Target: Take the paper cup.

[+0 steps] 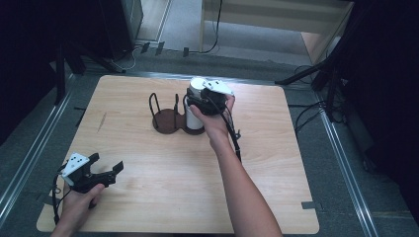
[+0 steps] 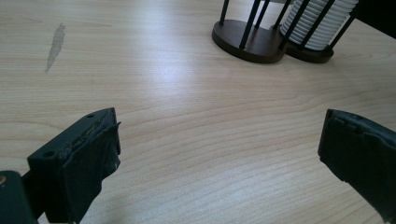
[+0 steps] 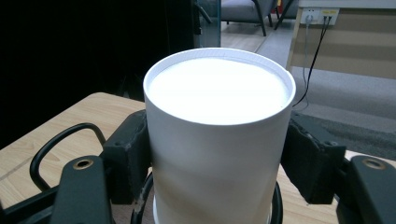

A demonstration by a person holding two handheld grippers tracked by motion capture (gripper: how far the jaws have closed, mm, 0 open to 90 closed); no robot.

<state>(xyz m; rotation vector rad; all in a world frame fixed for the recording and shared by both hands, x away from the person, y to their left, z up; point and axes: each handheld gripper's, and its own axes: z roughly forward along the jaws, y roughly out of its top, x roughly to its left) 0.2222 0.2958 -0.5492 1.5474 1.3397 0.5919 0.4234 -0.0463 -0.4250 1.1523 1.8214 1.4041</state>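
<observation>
- High view: the right hand-held gripper (image 1: 200,98) is clamped on a white cup (image 1: 197,85), the top one of a stack standing in the right bay of a dark two-bay cup rack (image 1: 168,121). The rack sits toward the far edge of the desk (image 1: 148,197), near its middle; its upright wires keep the stack straight, so the top cup probably has to come off upward.
- High view: the left hand-held gripper (image 1: 106,168) rests near the near-left corner, well apart from the rack, likely parked out of the way.
- Left gripper view: its jaws stand wide apart over bare wood, nothing between them; the rack (image 2: 247,44) and the ribbed cup rims (image 2: 317,23) lie ahead.
- Right gripper view: both pads (image 3: 128,154) press the cup (image 3: 217,140) on opposite sides below the rim, a hold that suits lifting.
</observation>
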